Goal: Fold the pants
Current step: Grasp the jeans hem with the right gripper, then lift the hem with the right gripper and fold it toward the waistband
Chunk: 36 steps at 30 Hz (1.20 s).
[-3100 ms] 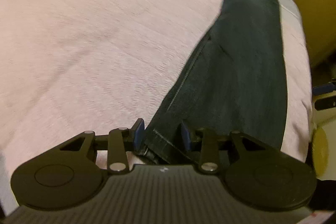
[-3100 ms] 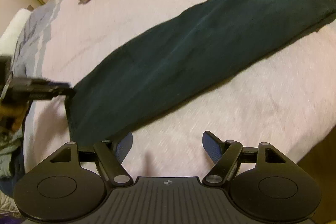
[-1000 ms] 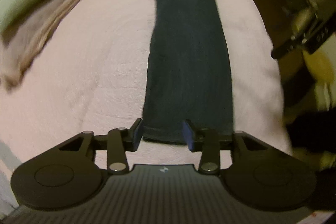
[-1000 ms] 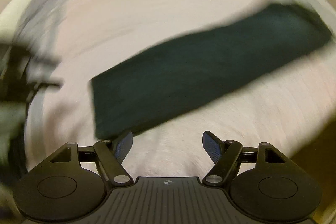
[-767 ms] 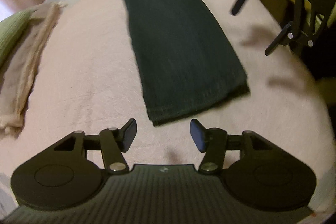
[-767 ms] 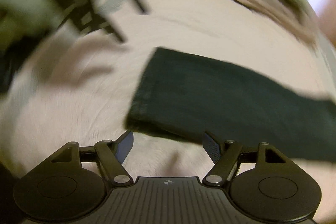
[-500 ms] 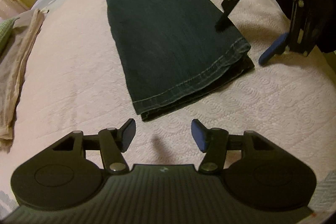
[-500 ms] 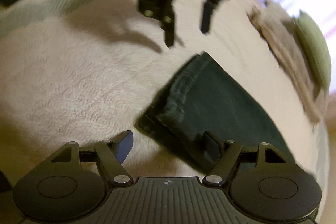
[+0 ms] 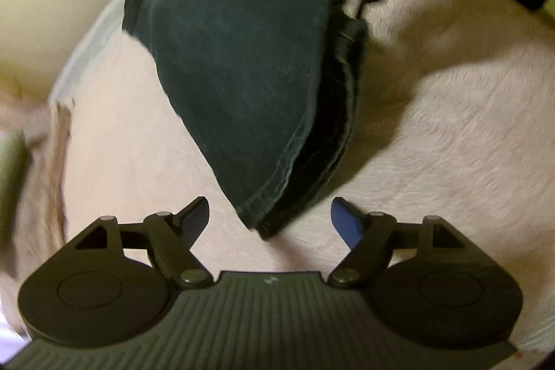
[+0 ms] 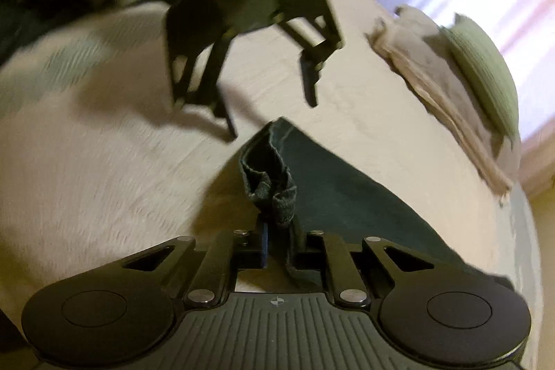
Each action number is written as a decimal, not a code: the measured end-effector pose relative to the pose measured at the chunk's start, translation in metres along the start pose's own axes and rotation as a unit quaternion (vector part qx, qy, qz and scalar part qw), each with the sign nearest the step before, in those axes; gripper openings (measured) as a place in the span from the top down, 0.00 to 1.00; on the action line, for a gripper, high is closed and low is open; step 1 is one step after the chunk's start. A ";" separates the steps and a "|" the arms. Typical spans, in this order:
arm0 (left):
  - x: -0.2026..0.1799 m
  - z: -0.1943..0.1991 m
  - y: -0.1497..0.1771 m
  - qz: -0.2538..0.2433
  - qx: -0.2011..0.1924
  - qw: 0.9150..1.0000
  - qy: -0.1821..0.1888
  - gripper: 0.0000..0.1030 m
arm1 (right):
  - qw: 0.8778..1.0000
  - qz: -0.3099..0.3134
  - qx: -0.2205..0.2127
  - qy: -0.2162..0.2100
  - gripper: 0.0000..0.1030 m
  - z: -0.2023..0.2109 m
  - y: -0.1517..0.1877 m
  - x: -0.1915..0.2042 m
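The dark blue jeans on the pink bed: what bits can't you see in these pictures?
- Left wrist view: the far corner of the dark blue jeans is blurred, with the right gripper a smear there.
- Right wrist view: the pinched hem hides the right gripper's pads.
- Right wrist view: the left gripper is motion-blurred.
- The waistband is not visible in either view.

Dark denim pants (image 9: 242, 85) flat on bed, hem bunched.

pants (image 9: 242, 85): dark blue-green denim, pale hem stitching
bedspread (image 9: 451, 144): pale pink, wavy quilted texture
pillow (image 10: 485, 75), beyond pants: green
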<state>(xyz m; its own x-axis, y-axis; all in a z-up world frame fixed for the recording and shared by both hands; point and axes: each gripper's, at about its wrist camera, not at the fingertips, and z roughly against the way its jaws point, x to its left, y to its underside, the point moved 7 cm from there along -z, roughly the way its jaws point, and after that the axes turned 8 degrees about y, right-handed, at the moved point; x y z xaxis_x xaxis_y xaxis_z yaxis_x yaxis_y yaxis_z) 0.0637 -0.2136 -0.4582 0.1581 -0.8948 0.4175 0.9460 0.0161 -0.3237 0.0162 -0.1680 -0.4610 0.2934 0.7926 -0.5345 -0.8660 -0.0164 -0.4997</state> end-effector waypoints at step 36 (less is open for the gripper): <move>0.292 0.018 -0.262 -0.036 -0.045 0.996 0.068 0.95 | 0.875 -0.483 -0.029 -0.017 0.97 0.106 0.092 -0.354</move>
<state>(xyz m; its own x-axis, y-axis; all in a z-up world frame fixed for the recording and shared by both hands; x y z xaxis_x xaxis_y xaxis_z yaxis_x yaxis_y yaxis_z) -0.1328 -0.4712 -0.2357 0.0459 -0.9444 0.3257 0.9232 -0.0844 -0.3748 -0.2106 -0.3853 -0.2452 0.8636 0.4721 0.1770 -0.1984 0.6409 -0.7415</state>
